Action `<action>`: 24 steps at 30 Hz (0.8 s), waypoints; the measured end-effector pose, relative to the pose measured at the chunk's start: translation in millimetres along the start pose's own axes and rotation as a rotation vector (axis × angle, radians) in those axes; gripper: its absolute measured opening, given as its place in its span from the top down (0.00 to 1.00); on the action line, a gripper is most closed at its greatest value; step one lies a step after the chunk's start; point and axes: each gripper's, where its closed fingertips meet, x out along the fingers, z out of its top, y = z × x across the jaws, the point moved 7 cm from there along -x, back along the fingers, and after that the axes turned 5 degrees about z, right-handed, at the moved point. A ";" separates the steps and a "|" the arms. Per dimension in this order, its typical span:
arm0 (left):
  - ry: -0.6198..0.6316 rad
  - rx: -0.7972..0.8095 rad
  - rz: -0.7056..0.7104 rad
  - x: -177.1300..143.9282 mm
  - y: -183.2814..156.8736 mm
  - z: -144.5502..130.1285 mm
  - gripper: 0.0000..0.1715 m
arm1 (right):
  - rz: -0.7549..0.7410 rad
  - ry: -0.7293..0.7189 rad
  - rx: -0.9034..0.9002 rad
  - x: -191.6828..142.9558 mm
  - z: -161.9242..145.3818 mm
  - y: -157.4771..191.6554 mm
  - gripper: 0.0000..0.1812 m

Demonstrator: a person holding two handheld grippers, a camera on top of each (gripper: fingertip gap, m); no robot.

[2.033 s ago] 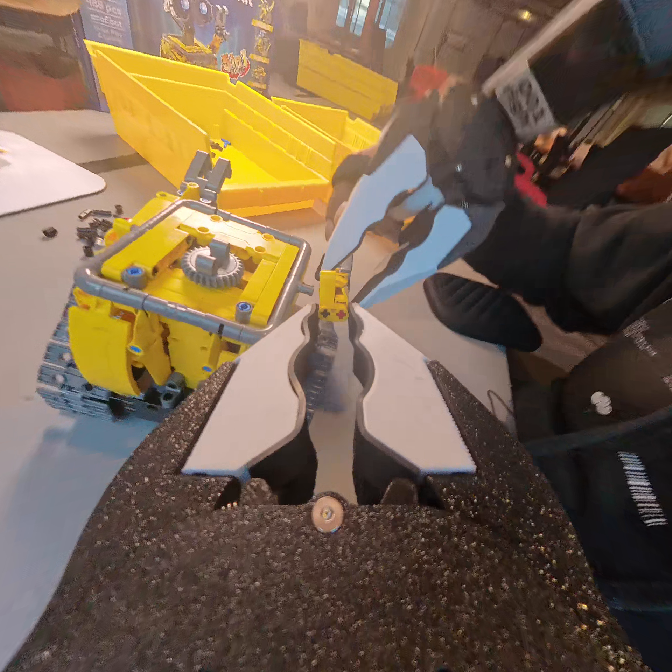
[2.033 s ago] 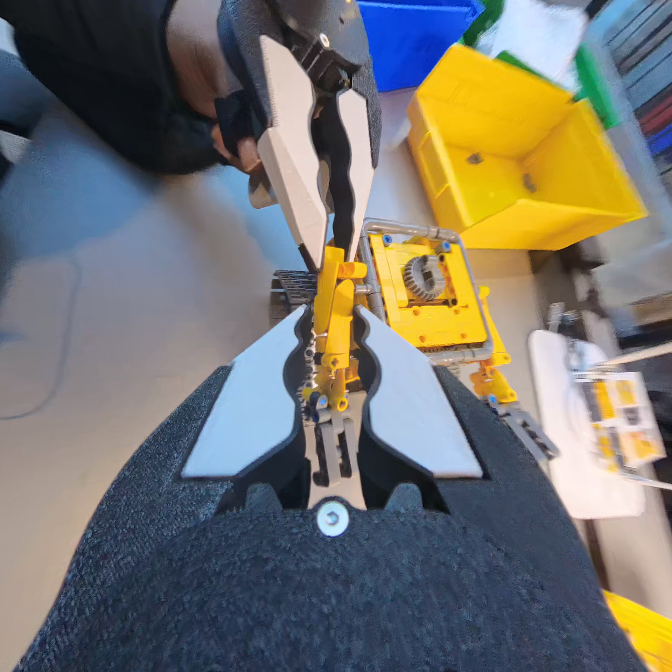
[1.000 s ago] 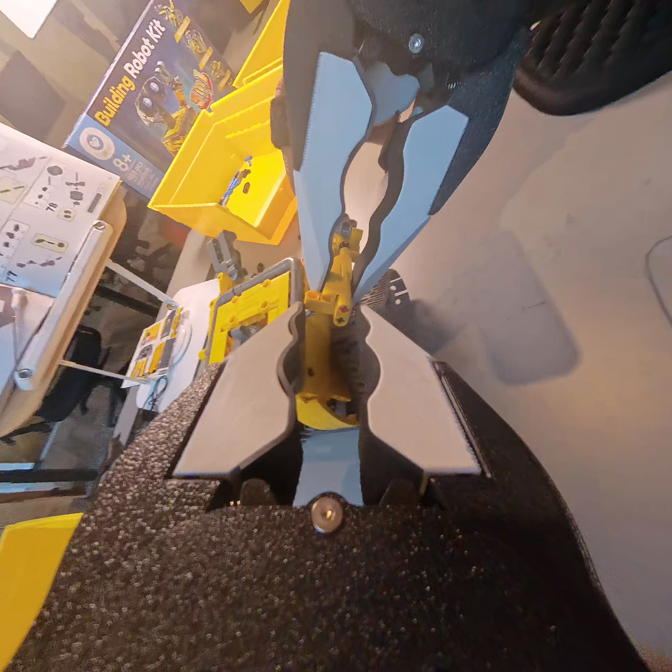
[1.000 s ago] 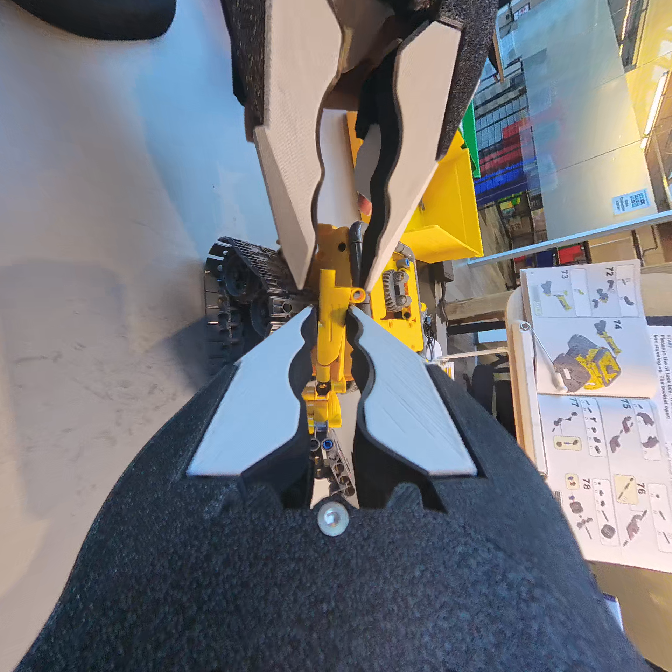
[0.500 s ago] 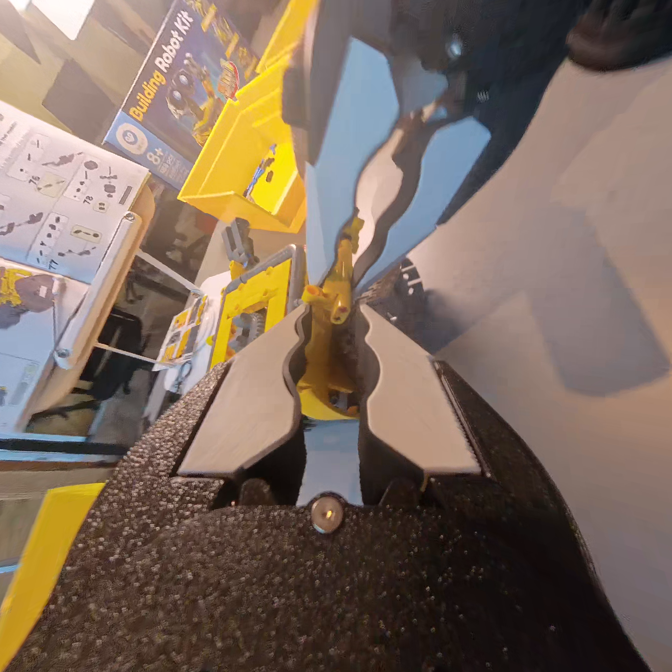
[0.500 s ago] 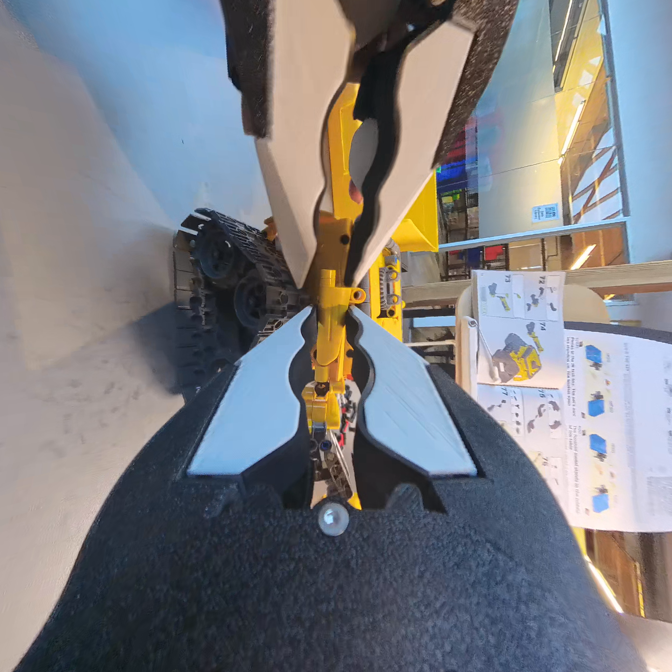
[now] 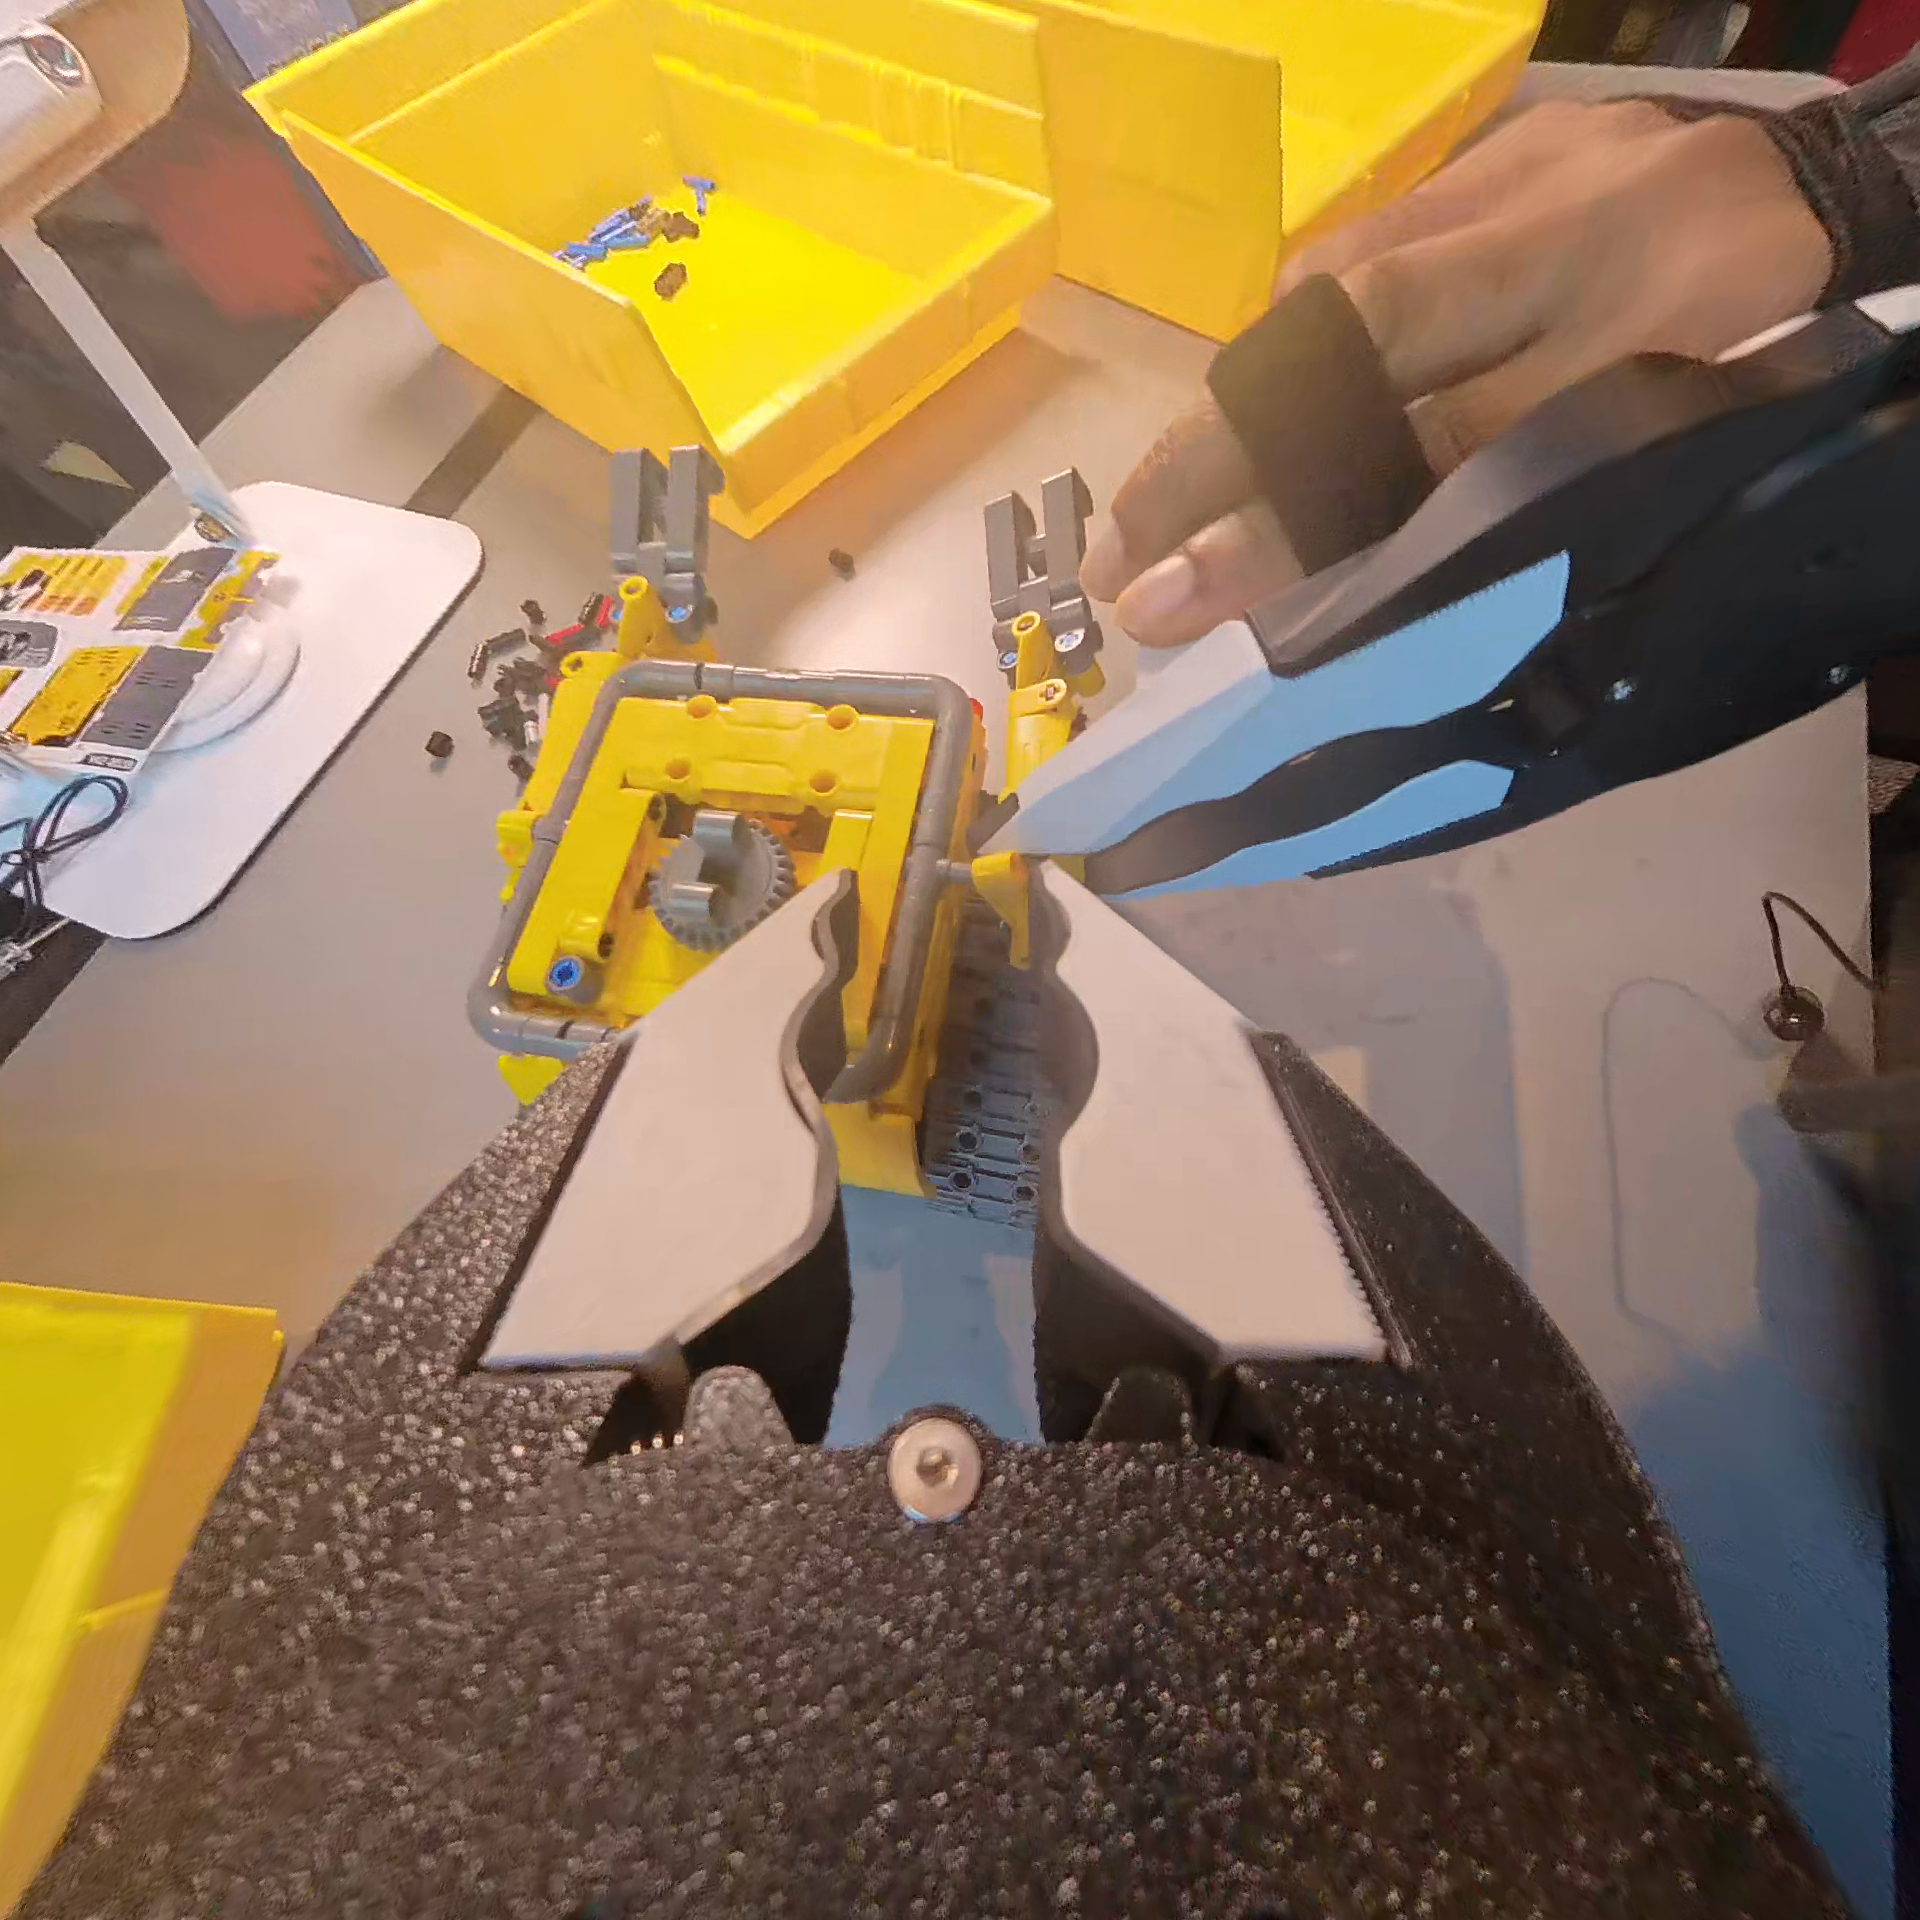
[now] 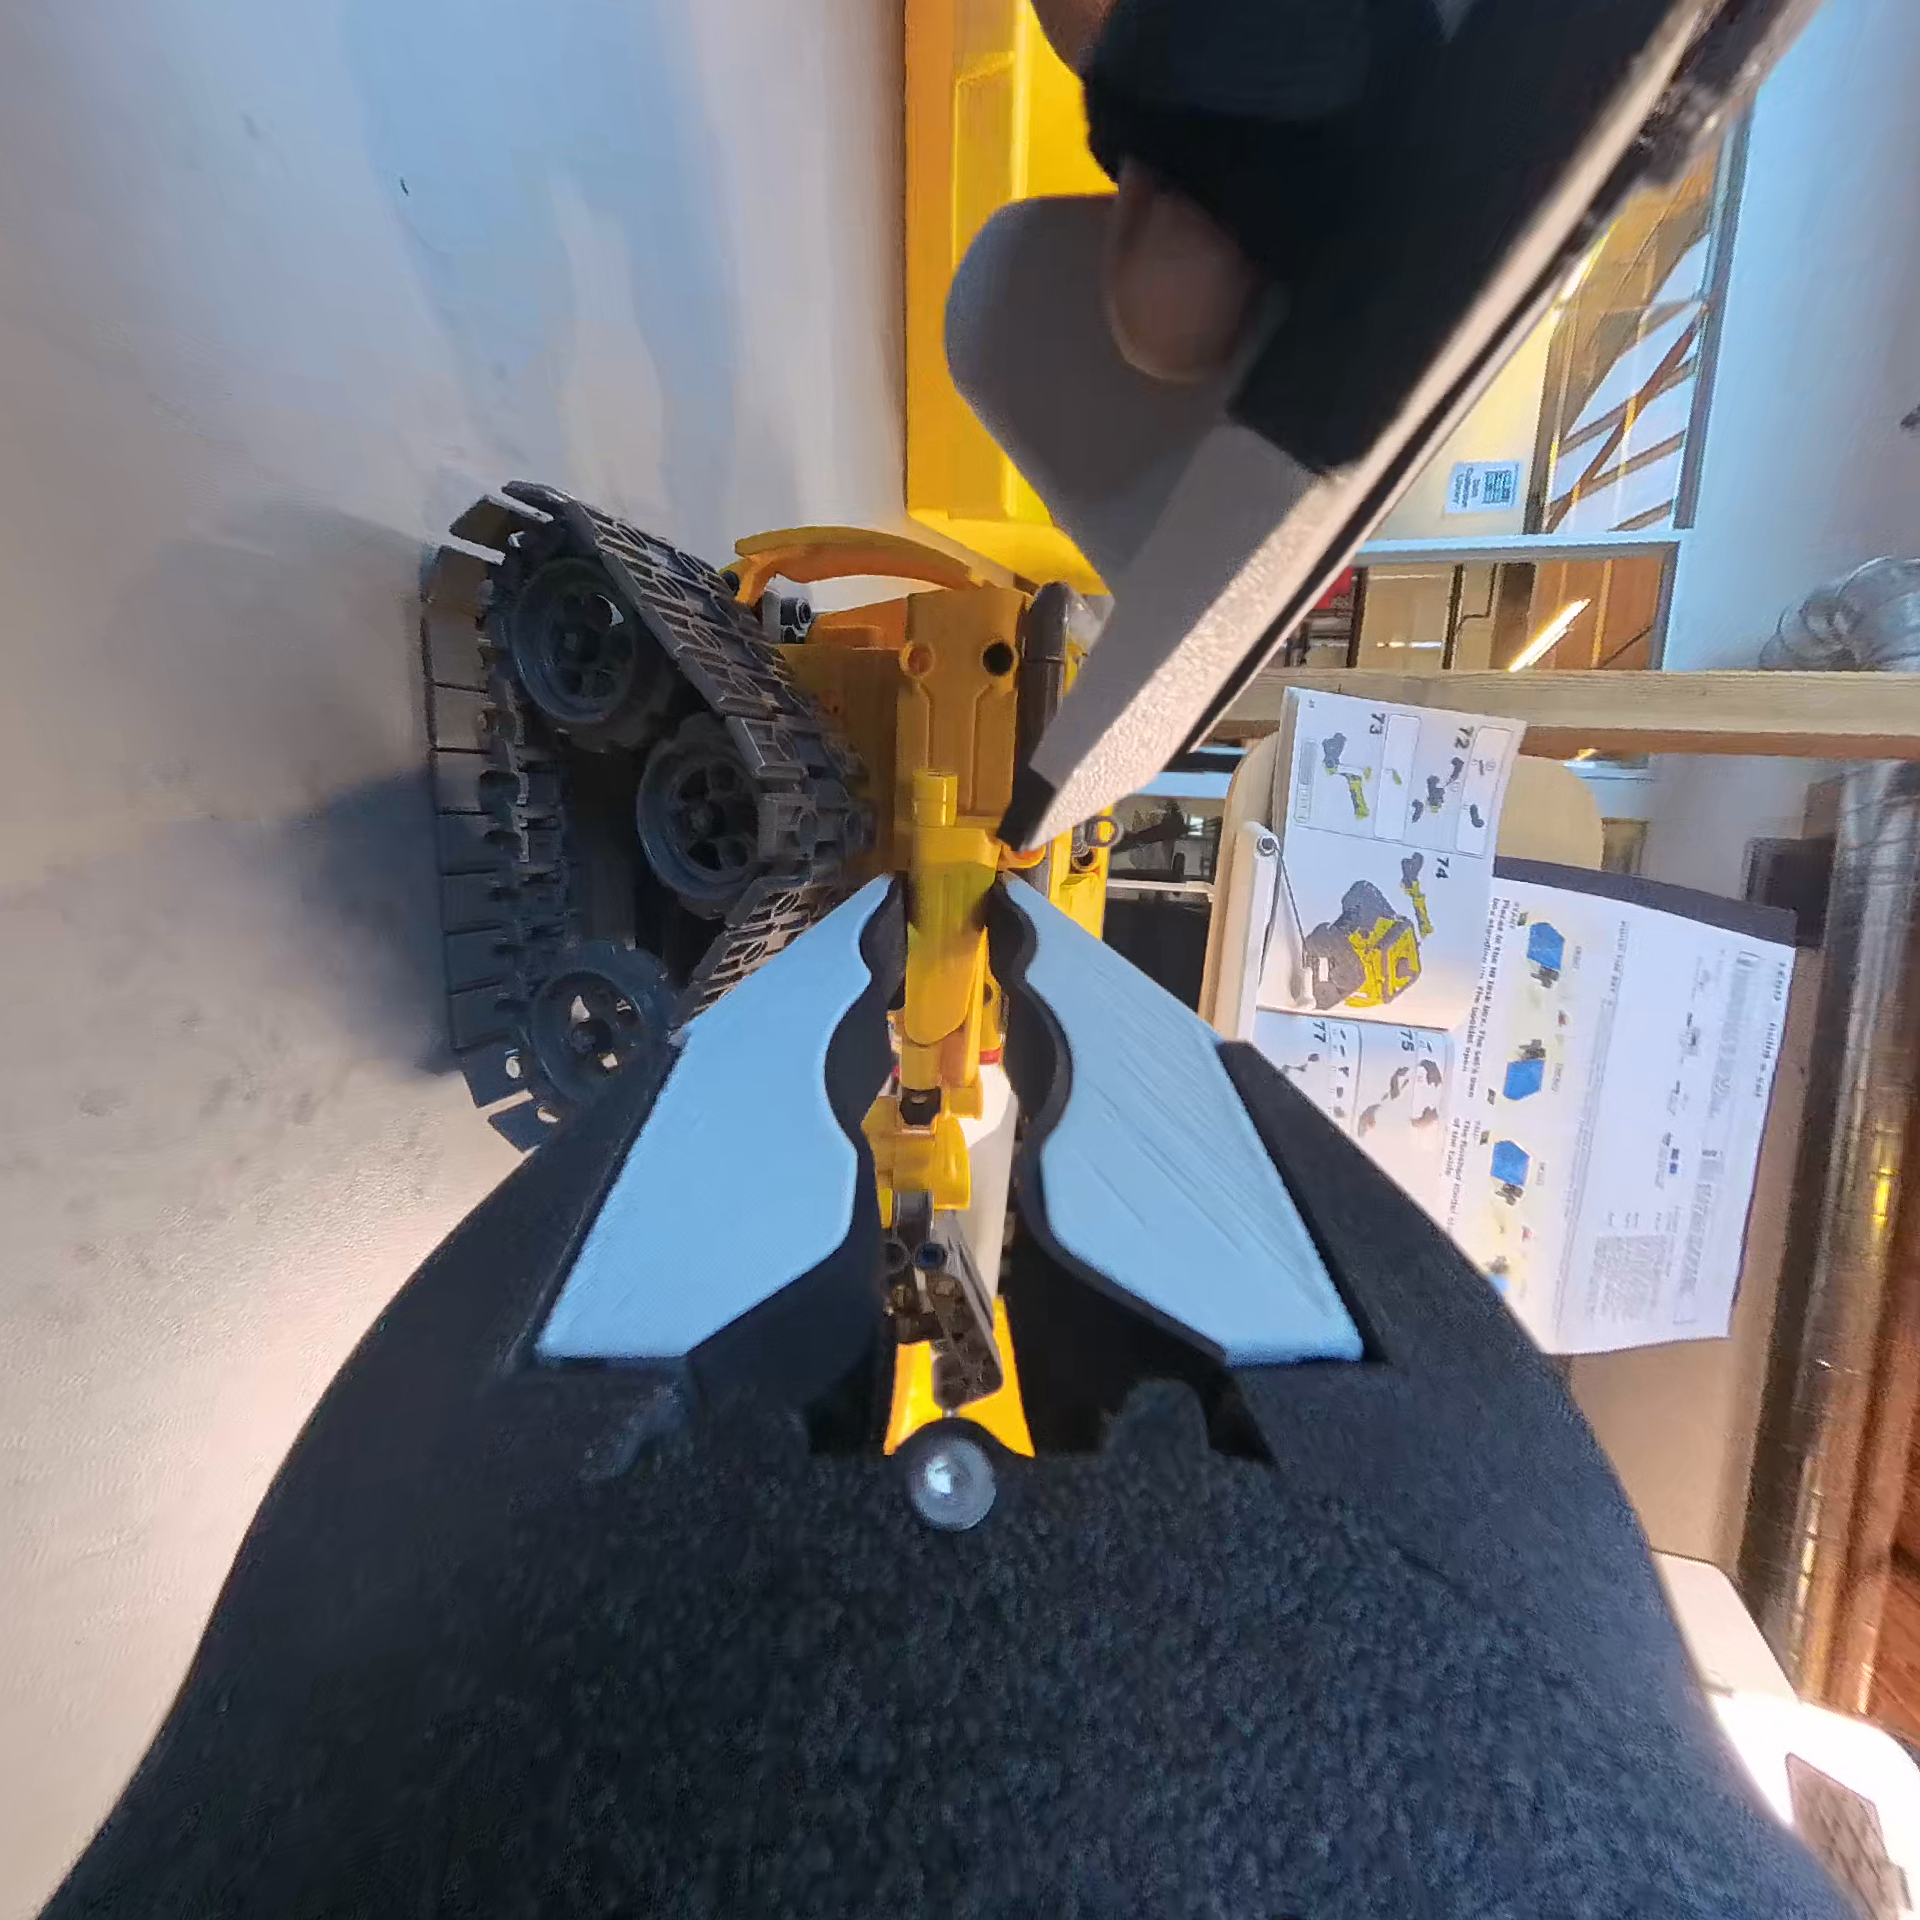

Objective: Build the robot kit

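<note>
A yellow brick-built tracked vehicle (image 7: pixel 727 790) stands on the grey table (image 7: pixel 260 1091); its black tracks show in the right wrist view (image 8: pixel 665 790). My left gripper (image 7: pixel 940 883) is above it, open, with its jaws on either side of the grey frame rail and track on the model's right side. My right gripper (image 8: pixel 940 894) is shut on a yellow arm (image 8: pixel 940 987) with a grey claw, at the model's right side. In the left wrist view it (image 7: pixel 1003 836) comes in from the right, holding the arm (image 7: pixel 1039 717) near its shoulder end. The left gripper's tip (image 8: pixel 1023 831) is right by the arm.
An open yellow bin (image 7: pixel 883 343) with a few small parts stands behind the model, and another (image 7: pixel 104 1455) at the near left. Loose black pieces (image 7: pixel 509 675) lie left of the model. A white stand base (image 7: pixel 312 675) and an instruction booklet (image 8: pixel 1455 987) are nearby. A hand (image 7: pixel 1455 260) holds the right gripper. Left and right tips are no more than a few centimetres apart.
My left gripper has swung round to look down on the model, and its jaws stand wider than half a second ago. The right gripper stays shut on the yellow arm.
</note>
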 end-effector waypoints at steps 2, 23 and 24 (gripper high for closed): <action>0.008 -0.019 -0.004 1.0 3.1 0.7 0.83 | -0.018 0.018 -0.008 1.1 0.8 1.0 0.93; 0.041 0.153 0.130 6.1 -0.3 0.1 0.88 | -0.162 -0.061 -0.005 10.3 -6.8 9.1 0.90; 0.038 0.143 0.121 6.1 -0.1 0.4 0.89 | -0.134 -0.082 0.002 9.6 -7.8 7.9 0.90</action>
